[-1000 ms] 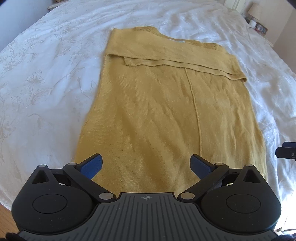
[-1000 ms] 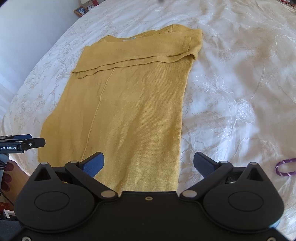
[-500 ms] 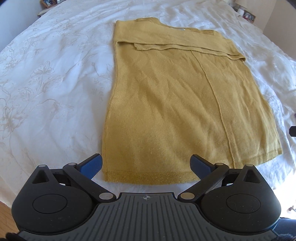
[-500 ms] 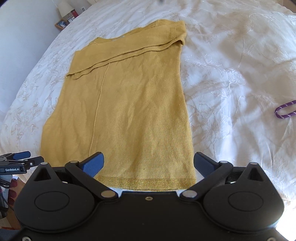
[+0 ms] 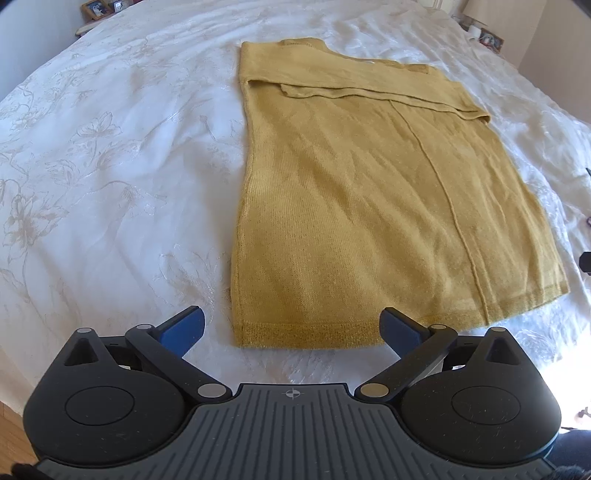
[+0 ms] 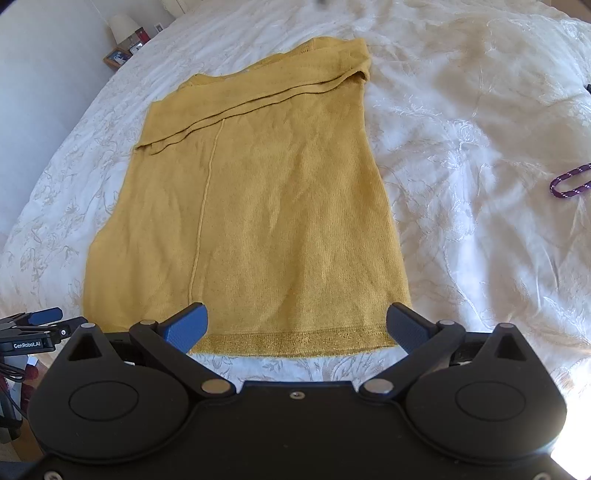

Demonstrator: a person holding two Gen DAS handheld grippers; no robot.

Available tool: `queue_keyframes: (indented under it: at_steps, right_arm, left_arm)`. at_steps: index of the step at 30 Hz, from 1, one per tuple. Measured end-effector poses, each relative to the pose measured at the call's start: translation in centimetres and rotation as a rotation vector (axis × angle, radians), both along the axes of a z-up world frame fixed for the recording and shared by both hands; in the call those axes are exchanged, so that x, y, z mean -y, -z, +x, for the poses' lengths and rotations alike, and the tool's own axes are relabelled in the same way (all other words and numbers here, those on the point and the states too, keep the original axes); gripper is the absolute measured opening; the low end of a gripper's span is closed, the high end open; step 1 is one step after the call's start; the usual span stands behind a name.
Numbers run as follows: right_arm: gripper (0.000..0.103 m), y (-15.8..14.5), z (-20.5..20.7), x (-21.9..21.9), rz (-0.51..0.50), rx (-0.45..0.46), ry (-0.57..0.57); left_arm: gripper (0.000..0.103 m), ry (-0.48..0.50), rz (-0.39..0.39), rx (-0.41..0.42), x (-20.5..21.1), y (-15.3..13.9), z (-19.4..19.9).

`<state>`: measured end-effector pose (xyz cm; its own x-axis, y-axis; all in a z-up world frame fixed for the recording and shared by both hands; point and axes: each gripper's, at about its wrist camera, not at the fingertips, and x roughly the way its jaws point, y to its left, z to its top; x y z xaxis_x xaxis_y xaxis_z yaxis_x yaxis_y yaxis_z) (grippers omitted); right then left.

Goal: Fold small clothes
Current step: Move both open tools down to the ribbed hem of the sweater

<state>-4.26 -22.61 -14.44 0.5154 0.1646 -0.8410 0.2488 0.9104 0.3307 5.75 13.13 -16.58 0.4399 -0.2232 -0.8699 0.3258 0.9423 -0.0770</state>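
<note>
Mustard-yellow knit top [image 5: 373, 206], one garment only, lies flat on the white embroidered bedspread [image 5: 110, 166], its ribbed hem at the near edge of the bed and its far end folded back over itself in a band. One raised seam runs from that band down to the hem.

Two grippers are in play, both poised just short of the hem. The left gripper [image 5: 293, 326] has its jaws spread wide and holds nothing; its span frames the hem's left corner. The right gripper [image 6: 297, 325] is equally wide apart and empty, its left fingertip lying over the cloth just above the hem and its right one beside the hem's right corner; whether either touches cannot be told.

Only the right wrist view shows one purple cord [image 6: 570, 181] lying on the bedspread well to the right of the top, and the left gripper's blue tip at the near left. Only the left wrist view shows two picture frames [image 5: 105, 7] at the far left.
</note>
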Motion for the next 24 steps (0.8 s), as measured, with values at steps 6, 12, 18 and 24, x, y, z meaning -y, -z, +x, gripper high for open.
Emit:
queue_keyframes:
  at_steps: [6,12,18,24]
  right_arm:
    - [0.102,0.4,-0.1,-0.2,-0.013,0.021,-0.011]
    - [0.102,1.1,-0.3,-0.2,0.008,0.052,-0.019]
    - [0.102,2.1,-0.4,0.3,0.002,0.058,-0.017]
    - [0.102,3.1,0.2,1.6,-0.014,0.038,0.011]
  left_arm:
    - [0.103,-0.011,-0.026,0.02,-0.6,0.4,-0.2]
    - [0.103,-0.021,-0.05,0.024,-1.0,1.1,-0.2]
    - [0.103,-0.013,-0.059,0.016,-1.0,1.7,0.7]
    - [0.103,0.049,-0.042,-0.009,0.3,2.9,2.1]
